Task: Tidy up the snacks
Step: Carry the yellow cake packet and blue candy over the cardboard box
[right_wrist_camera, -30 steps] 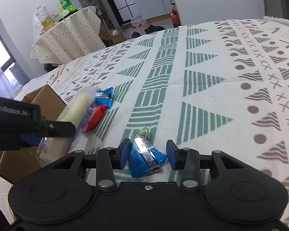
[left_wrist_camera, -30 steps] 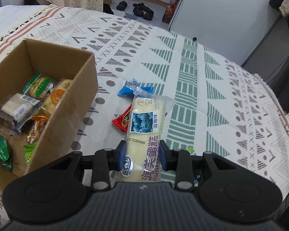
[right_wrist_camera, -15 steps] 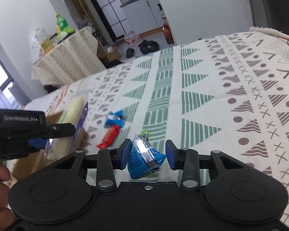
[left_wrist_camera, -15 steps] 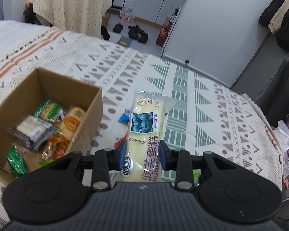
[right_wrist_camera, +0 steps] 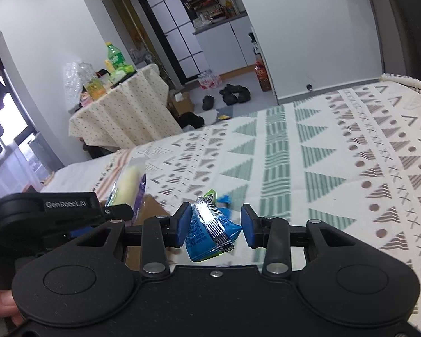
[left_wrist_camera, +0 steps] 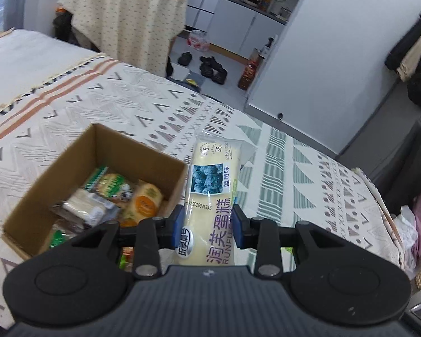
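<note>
While my left gripper (left_wrist_camera: 207, 226) is clamped on the long pale-yellow cake packet (left_wrist_camera: 212, 196), its two blue pads press the wrapper from both sides at the lower middle of the left wrist view, and the packet stands up along the fingers toward the centre of the frame. To its left, in the lower left of that view, the open cardboard box (left_wrist_camera: 39, 185) sits on the patterned bedspread (left_wrist_camera: 308, 174), with several wrapped snacks (left_wrist_camera: 112, 196) lying inside it. In the right wrist view my right gripper (right_wrist_camera: 214, 223) has a small blue snack packet (right_wrist_camera: 210, 233) with a silver seam between its blue pads; the left pad touches the packet, while a narrow gap seems to show beside the right pad, so I cannot tell whether it is firmly clamped. At the left edge of that frame my other gripper shows side-on with the yellow packet sticking up from it. Behind, in the upper left, stands a table (right_wrist_camera: 120, 112) under a dotted cloth with bottles on top.
</note>
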Demonstrator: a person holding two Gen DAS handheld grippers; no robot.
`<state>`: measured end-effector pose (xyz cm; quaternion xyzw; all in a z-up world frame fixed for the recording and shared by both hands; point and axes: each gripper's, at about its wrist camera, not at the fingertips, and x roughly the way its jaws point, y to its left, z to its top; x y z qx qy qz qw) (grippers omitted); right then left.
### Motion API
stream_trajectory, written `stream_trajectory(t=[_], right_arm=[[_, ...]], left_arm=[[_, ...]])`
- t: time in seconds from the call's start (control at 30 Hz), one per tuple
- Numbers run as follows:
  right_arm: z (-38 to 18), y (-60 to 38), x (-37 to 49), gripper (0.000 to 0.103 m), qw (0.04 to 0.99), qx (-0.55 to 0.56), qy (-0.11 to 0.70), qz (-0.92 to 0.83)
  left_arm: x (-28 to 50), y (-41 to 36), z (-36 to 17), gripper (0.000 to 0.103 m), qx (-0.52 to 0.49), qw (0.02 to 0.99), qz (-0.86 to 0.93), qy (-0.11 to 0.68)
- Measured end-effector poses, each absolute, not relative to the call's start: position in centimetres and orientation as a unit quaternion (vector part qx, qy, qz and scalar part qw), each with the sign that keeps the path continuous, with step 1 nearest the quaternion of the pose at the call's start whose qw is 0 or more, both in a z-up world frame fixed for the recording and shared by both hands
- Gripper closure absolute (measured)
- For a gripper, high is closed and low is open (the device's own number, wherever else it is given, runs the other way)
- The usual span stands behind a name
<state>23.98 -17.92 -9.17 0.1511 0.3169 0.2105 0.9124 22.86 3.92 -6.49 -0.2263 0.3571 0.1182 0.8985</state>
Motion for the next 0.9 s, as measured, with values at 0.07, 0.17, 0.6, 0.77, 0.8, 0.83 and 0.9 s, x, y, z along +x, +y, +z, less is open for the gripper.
stream_trajectory(t=[0.07,0.17,0.6,0.77,0.8,0.83,0.9], right_arm=[[-8.7,-17.0,23.8,0.065,0.912,0.151,0.313,0.217],[-8.0,-15.6,23.7,0.065,0.911,0.149,0.309,0.229],[-7.2,-8.9,23.2,0.065,0.901,0.12,0.312,0.276],[-7.2,-7.0,23.0,0.065,0.898,0.114,0.315,0.285],[-7.3,-6.6,23.1,0.065,0.897,0.114,0.316,0.286],[-7.4,-6.3,23.0,0.065,0.897,0.114,0.317,0.287],[-7.7,-5.8,23.1,0.065,0.894,0.117,0.322,0.289]], left_arm=[[22.4,4.9,-6.5,0.069,-0.236,0.895,0.124,0.359],[21.7,6.2,-6.5,0.069,-0.251,0.888,0.134,0.362],[20.6,11.7,-6.5,0.069,-0.303,0.869,0.167,0.353],[20.0,13.2,-7.1,0.068,-0.321,0.86,0.178,0.354],[19.9,13.5,-7.1,0.066,-0.324,0.859,0.185,0.351],[19.7,13.8,-7.1,0.064,-0.327,0.858,0.192,0.346],[19.6,14.4,-7.2,0.061,-0.333,0.855,0.203,0.343]])
